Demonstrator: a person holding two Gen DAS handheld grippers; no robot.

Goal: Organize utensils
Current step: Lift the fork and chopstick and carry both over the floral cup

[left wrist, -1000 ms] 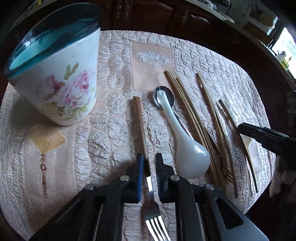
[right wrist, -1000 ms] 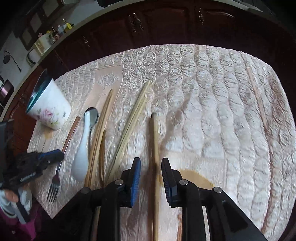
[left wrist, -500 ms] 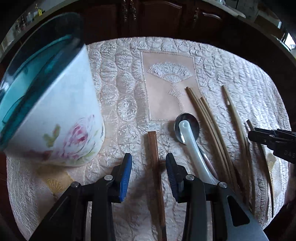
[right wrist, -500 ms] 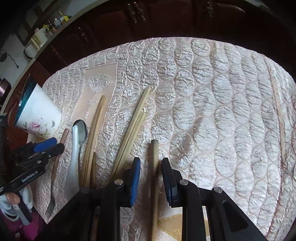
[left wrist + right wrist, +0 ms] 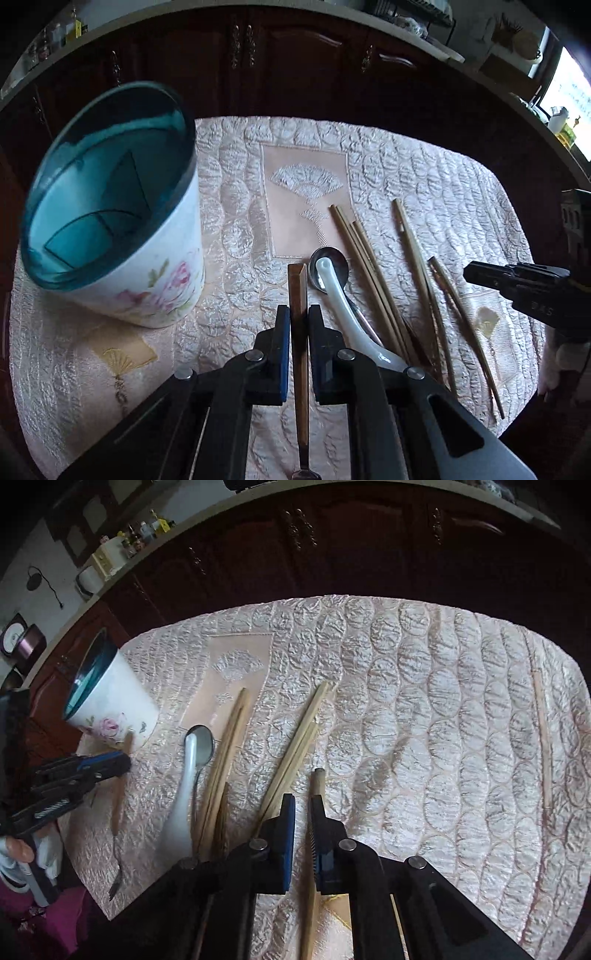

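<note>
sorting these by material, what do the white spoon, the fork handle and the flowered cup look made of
White spoon: likely glazed ceramic, going by its glossy, smooth white surface.
Fork handle: looks like wood, brown and matt; the left gripper is clamped on it.
Flowered cup: ceramic or plastic, hard to tell; glossy white with printed roses and a teal inside.
</note>
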